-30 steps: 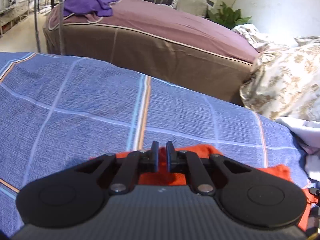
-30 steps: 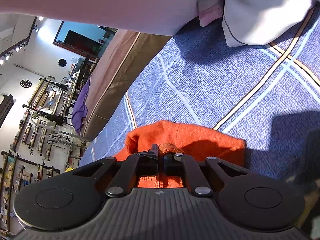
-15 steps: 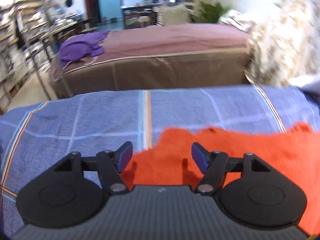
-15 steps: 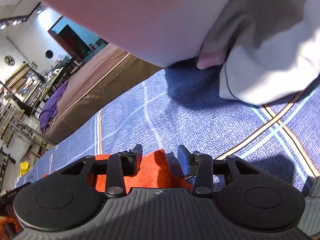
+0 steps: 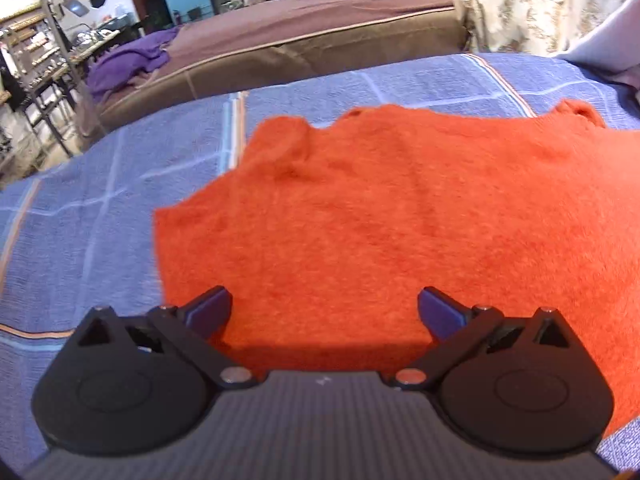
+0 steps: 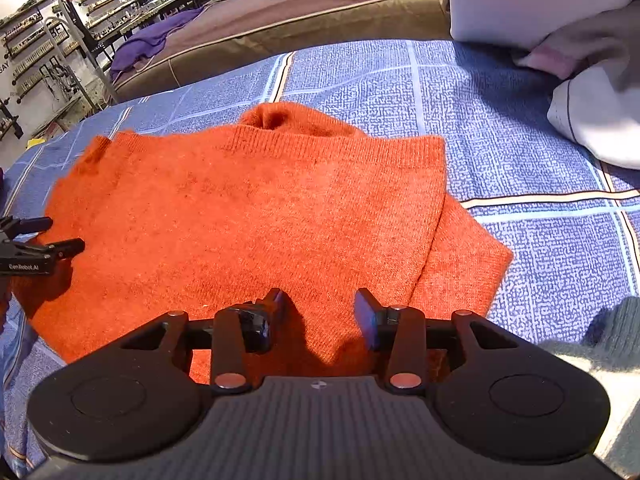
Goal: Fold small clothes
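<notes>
An orange knit sweater point(image 5: 380, 216) lies folded flat on a blue checked bedspread point(image 5: 80, 216). In the right wrist view the sweater point(image 6: 248, 208) shows its ribbed hem on top and a lower layer sticking out at the right. My left gripper point(image 5: 324, 312) is open and empty, above the sweater's near edge. My right gripper point(image 6: 320, 312) is open and empty, above the sweater's near right part. The left gripper's fingertips point(image 6: 60, 248) show at the left edge of the right wrist view, over the sweater's left side.
A white garment point(image 6: 592, 120) and a pale pillow point(image 6: 532, 0) lie at the far right of the bed. A grey-green knit piece point(image 6: 600, 344) lies near right. A brown-covered bed point(image 5: 304, 40) with a purple cloth point(image 5: 124, 64) stands beyond.
Both grippers were shut on the sweater a second ago; they let go, opened wide and drew back. The sweater now lies flat on the bedspread.
</notes>
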Action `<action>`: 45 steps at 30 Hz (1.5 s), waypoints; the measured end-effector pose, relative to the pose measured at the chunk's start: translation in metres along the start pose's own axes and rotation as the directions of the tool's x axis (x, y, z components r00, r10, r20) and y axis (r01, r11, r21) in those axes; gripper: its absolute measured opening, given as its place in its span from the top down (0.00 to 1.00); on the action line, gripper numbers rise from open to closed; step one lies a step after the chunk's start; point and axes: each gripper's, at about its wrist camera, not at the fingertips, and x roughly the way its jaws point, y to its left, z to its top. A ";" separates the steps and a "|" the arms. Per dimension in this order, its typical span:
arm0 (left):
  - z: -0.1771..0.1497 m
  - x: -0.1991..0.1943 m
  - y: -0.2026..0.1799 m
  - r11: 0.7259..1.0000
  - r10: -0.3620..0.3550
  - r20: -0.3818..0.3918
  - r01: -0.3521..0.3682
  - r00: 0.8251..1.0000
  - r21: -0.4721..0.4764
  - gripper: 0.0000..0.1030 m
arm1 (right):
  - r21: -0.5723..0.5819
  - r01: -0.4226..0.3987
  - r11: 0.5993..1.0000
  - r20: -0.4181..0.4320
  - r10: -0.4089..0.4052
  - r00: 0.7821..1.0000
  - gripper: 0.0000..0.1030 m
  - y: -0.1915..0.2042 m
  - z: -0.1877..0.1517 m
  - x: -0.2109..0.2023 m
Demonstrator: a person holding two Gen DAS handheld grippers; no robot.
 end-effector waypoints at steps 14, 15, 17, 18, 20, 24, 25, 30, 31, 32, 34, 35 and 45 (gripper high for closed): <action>-0.098 -0.121 -0.178 0.763 -0.222 0.226 0.025 0.948 0.646 0.00 | 0.200 -0.087 0.976 0.100 0.068 0.993 0.00 -0.038 -0.007 -0.055; -0.109 -0.122 -0.197 0.716 -0.215 0.266 -0.034 0.940 0.697 0.00 | 0.255 -0.120 0.960 0.114 0.093 0.989 0.00 -0.047 -0.009 -0.059; -0.123 -0.117 -0.226 0.616 -0.192 0.320 -0.140 0.928 0.775 0.01 | 0.335 -0.185 0.924 0.130 0.150 0.980 0.00 -0.063 -0.008 -0.058; -0.127 -0.114 -0.237 0.568 -0.185 0.343 -0.185 0.921 0.802 0.03 | 0.365 -0.206 0.908 0.126 0.172 0.977 0.00 -0.069 -0.007 -0.055; -0.134 -0.108 -0.259 0.482 -0.204 0.372 -0.238 0.906 0.843 0.09 | 0.428 -0.206 0.880 0.110 0.176 0.978 0.00 -0.082 -0.004 -0.050; -0.135 -0.098 -0.288 0.395 -0.253 0.390 -0.273 0.886 0.877 0.12 | 0.476 -0.173 0.862 0.078 0.155 0.985 0.00 -0.096 0.001 -0.037; -0.132 -0.095 -0.294 0.389 -0.256 0.393 -0.278 0.883 0.878 0.12 | 0.481 -0.178 0.858 0.074 0.162 0.984 0.00 -0.098 0.003 -0.034; -0.117 -0.079 -0.329 0.372 -0.282 0.392 -0.277 0.876 0.886 0.21 | 0.469 -0.159 0.869 -0.003 0.181 0.983 0.00 -0.099 0.009 -0.016; -0.116 -0.076 -0.336 0.363 -0.285 0.410 -0.298 0.866 0.883 0.21 | 0.468 -0.147 0.872 -0.023 0.179 0.984 0.00 -0.100 0.010 -0.011; -0.115 -0.074 -0.342 0.353 -0.291 0.421 -0.312 0.859 0.882 0.22 | 0.472 -0.145 0.870 -0.028 0.179 0.983 0.00 -0.100 0.010 -0.008; -0.113 -0.068 -0.350 0.353 -0.300 0.422 -0.311 0.856 0.882 0.33 | 0.497 -0.163 0.853 -0.008 0.192 0.981 0.00 -0.104 0.013 -0.004; -0.109 -0.065 -0.353 0.371 -0.301 0.395 -0.275 0.868 0.887 0.49 | 0.510 -0.173 0.842 0.000 0.201 0.980 0.00 -0.106 0.013 -0.002; -0.047 -0.046 -0.325 0.661 -0.352 0.139 0.141 0.926 0.737 0.72 | 0.440 -0.272 0.856 0.008 0.299 0.954 0.00 -0.088 0.024 0.006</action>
